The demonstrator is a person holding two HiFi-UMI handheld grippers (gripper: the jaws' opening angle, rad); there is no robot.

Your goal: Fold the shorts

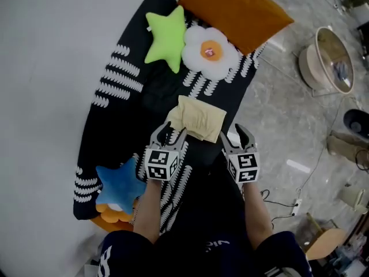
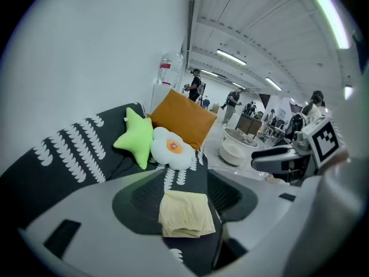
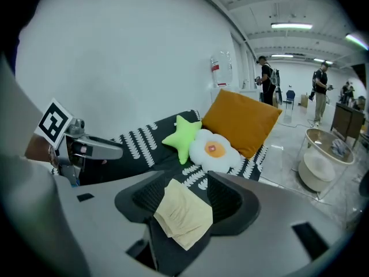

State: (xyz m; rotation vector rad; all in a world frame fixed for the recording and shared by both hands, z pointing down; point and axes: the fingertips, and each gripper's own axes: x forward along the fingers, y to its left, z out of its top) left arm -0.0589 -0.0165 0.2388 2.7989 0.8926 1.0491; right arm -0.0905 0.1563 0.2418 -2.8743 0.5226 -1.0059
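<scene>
The shorts (image 1: 195, 119) lie folded into a small pale-yellow rectangle on the black cover with white marks (image 1: 115, 114). My left gripper (image 1: 171, 133) hangs open just near of the fold's left corner, with nothing between its pads. My right gripper (image 1: 235, 137) is also open and empty, a little to the right of the fold and off its edge. In the left gripper view the shorts (image 2: 184, 213) show below and beyond the spread jaws of that gripper (image 2: 184, 198). The right gripper view shows the shorts (image 3: 183, 212) the same way, under its gripper (image 3: 181, 198). Neither gripper touches the cloth.
A green star pillow (image 1: 167, 36), a white egg-flower pillow (image 1: 209, 52) and an orange cushion (image 1: 233, 7) sit at the cover's far end. A blue star pillow (image 1: 120, 186) lies near left. A round basin (image 1: 326, 59) and cables are on the floor to the right.
</scene>
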